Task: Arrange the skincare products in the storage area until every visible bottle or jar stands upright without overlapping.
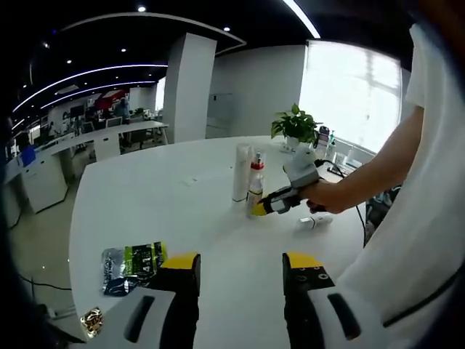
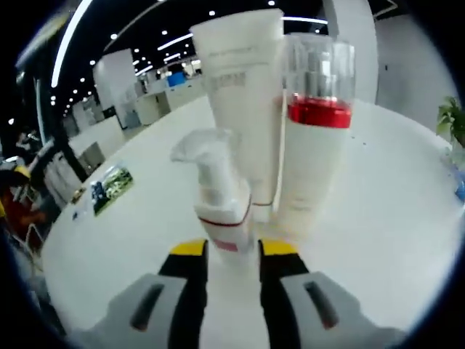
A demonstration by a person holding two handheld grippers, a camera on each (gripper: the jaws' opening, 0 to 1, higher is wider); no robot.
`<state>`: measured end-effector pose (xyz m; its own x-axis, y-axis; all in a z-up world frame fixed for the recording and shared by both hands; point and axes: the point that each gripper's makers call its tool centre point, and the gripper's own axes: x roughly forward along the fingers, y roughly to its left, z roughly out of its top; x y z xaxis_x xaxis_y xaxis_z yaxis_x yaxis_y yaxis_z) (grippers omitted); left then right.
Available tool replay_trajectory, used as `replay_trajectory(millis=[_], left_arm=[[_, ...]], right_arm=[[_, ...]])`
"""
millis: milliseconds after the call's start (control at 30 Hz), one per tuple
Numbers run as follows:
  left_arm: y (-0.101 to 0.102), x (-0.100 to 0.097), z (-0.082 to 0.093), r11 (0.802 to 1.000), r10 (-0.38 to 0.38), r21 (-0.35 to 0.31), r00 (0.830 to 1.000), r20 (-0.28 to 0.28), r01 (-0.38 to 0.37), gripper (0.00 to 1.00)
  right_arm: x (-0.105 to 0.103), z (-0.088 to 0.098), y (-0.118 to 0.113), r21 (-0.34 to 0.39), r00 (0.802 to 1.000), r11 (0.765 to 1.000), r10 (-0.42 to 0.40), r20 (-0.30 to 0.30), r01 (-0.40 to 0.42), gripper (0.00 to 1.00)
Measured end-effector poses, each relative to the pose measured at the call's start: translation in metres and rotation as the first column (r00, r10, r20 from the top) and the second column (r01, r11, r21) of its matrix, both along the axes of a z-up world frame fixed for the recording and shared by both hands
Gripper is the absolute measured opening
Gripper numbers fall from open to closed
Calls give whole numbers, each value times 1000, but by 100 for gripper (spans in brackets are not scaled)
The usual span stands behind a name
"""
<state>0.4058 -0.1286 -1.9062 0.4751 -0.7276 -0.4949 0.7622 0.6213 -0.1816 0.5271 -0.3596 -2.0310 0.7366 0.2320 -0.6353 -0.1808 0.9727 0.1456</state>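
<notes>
In the right gripper view, the right gripper (image 2: 234, 251) has its yellow-tipped jaws set either side of a small pump bottle (image 2: 220, 203) that stands upright on the white desk (image 2: 392, 218); they look closed on its base, though contact is hard to confirm. Just behind stand a tall white tube (image 2: 243, 94) and a red-banded bottle (image 2: 312, 138), close together. In the left gripper view, the left gripper (image 1: 241, 267) hangs open over the desk, well apart from the bottles, with a green packet (image 1: 133, 265) near its left jaw. A potted plant (image 1: 294, 127) sits by a bright window.
</notes>
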Motion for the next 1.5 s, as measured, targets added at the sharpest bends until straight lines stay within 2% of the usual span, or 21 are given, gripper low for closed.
replay_trajectory(millis=[267,600,900,1000,1133,1300,1400,1500], left_arm=[[5,-3,-4,1000,7,10,1000,-10,-7,47],[7,0,-5,1000,3,18,1000,-11,-3,46],[8,1,-6,1000,3,24,1000,-15,-2,46],[10,1,-7,1000,6,28,1000,-17,-5,46],[10,1,-9,1000,6,29,1000,-20,-5,46],[8,1,-10,1000,1,26,1000,-22,-1,46],[7,1,-11,1000,-3,26,1000,-20,3,46],[6,1,-11,1000,-2,23,1000,-19,3,46]], right_arm=[[7,2,0,-11,999,998,-54,9,54,18],[9,2,-6,-59,997,995,-76,28,77,17],[16,2,-10,-62,993,991,-114,32,116,18],[16,-2,-8,-50,993,992,-115,19,116,19],[14,-4,-6,-43,994,993,-106,9,107,28],[7,-5,-7,-35,995,995,-97,-2,97,26],[4,-5,-6,-65,999,997,-45,-4,45,24],[2,-5,-9,-71,999,996,-45,-2,45,23]])
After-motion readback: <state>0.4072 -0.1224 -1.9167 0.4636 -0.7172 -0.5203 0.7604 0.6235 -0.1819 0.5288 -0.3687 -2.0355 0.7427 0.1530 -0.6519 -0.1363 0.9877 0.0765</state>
